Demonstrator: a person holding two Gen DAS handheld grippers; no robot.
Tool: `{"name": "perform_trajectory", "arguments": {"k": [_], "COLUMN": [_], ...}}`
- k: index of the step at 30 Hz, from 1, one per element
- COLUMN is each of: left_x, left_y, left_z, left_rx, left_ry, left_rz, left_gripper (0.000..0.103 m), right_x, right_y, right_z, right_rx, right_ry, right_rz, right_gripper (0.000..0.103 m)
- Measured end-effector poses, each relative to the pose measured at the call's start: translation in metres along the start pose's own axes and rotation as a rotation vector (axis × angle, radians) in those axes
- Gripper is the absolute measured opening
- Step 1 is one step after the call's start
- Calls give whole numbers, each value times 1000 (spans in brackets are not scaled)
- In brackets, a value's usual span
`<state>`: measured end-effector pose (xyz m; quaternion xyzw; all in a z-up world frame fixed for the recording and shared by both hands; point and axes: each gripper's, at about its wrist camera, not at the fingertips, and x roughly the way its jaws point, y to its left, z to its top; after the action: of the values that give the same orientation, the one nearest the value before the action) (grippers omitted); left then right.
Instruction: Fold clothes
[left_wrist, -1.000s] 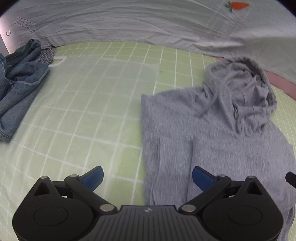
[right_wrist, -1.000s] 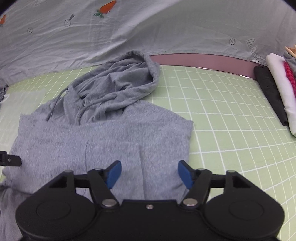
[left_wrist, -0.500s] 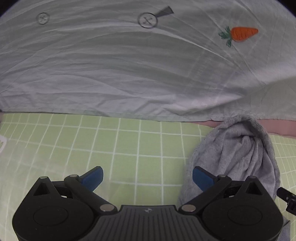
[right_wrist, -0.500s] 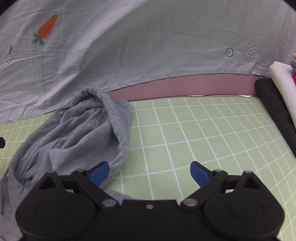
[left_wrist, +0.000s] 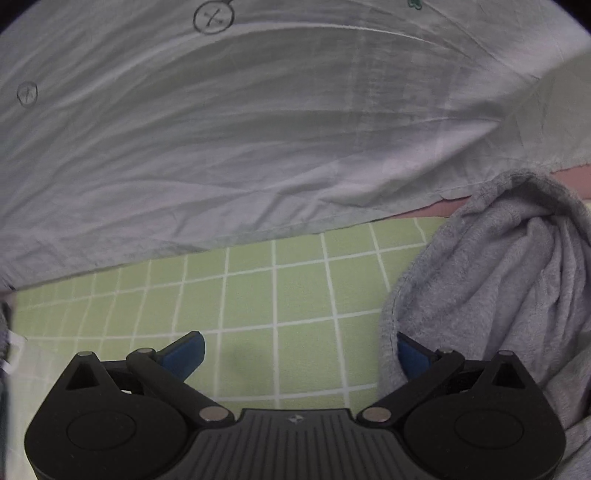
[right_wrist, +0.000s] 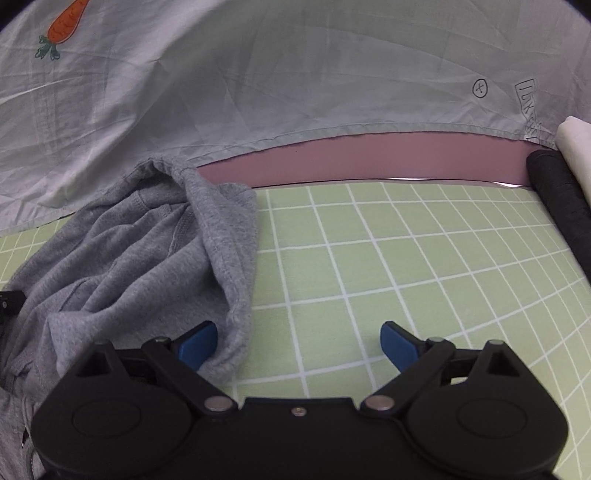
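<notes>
Two grippers flank the hood of the gray hoodie (right_wrist: 140, 258), one on each side edge. Left gripper (left_wrist: 299, 354): fingers wide, nothing pinched; hood edge lies at its right finger (left_wrist: 413, 354), cloth running off to the right. Right gripper (right_wrist: 299, 341): jaws have just been opening and stand wide; the hood's hemmed edge sits just inside its left finger (right_wrist: 195, 341), not pressed. Hood's long axis runs away from both cameras toward the far table edge. Neither hand looks clearly nearer. Judgement: next move is a pinch on each hood edge. Surface: green grid mat (right_wrist: 388, 258). Behind: pale sheet with a carrot print (right_wrist: 258, 74). Far right: folded black and white clothes (right_wrist: 557, 184).
</notes>
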<state>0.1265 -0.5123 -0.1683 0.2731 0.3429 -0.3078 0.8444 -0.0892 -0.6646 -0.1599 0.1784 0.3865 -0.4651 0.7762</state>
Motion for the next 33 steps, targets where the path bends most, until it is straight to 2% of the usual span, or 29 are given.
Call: {"name": "perform_trajectory", "arguments": {"k": [2, 6, 10, 13, 16, 20, 23, 28, 30, 33], "left_x": [-4, -21, -55, -91, -132, -176, -199, -223, -225, -219], "left_y": [0, 17, 43, 54, 60, 69, 78, 82, 81, 82], "left_z": [-1, -1, 4, 2, -10, -39, -69, -119, -138, -161], "left_rx": [38, -38, -192, -274, -324, -395, -426, -406, -392, -396], "left_ry": [-17, -9, -32, -93, -162, -191, -186, -158, -118, -27], "left_rz": [66, 112, 122, 115, 122, 136, 139, 140, 130, 93], "left_gripper": [103, 103, 103, 103, 103, 103, 103, 103, 103, 103], "right_x": [-3, -19, -46, -74, -104, -140, -163, -195, -204, -205], "right_y": [-3, -19, -36, -38, -37, -40, -42, -44, -44, -46], "right_z": [-1, -4, -7, -10, -16, -29, -47, -85, -102, -125], "right_rx": [-5, 17, 55, 36, 7, 8, -1, -42, -66, -80], "right_ry": [-6, -27, -66, -132, -203, -265, -288, -318, -325, -275], "right_rz": [-41, -104, -116, -123, -143, -153, -148, -149, -159, -156], "right_gripper": [96, 95, 95, 95, 95, 95, 95, 95, 95, 95]}}
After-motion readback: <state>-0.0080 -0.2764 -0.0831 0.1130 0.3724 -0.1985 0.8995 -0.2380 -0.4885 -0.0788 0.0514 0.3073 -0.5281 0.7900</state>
